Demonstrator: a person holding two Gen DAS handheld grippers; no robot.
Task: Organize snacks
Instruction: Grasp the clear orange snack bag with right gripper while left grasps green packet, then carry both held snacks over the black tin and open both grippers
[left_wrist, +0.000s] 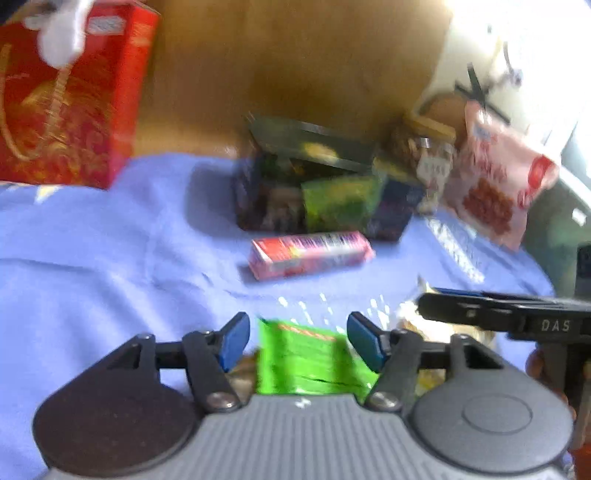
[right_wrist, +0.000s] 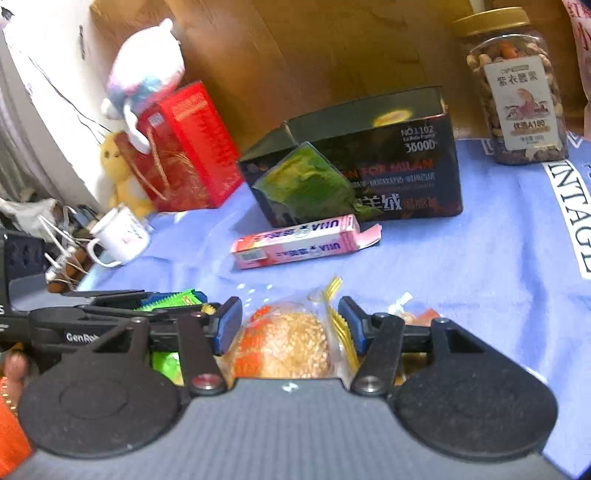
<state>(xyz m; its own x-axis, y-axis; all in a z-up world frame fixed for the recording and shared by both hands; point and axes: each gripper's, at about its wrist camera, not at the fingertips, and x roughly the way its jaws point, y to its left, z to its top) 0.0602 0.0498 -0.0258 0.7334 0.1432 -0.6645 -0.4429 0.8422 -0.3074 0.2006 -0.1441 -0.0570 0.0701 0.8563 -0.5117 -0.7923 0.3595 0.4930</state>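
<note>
Left to right across the blue cloth (right_wrist: 461, 266): the left gripper (left_wrist: 298, 341) stands with its blue pads spread to either side of a bright green foil snack packet (left_wrist: 306, 363), which lies directly ahead and below; whether the pads touch it cannot be told through the blur. Just beside it, the right gripper (right_wrist: 290, 325) straddles a round golden bun in a clear plastic wrapper (right_wrist: 286, 345), jaws parted with a gap on both sides, so nothing is pinched. Each hand is thus nearest its own snack. Beyond both lies a long pink cardboard box (right_wrist: 295, 242), its long axis running crosswise to the fingers, and just behind it the open black rectangular box (right_wrist: 406, 162), the probable destination. The pink box sits in the direct path. A red gift bag (right_wrist: 192, 147) stands far left, a nut jar with a gold lid (right_wrist: 517, 92) far right.
</note>
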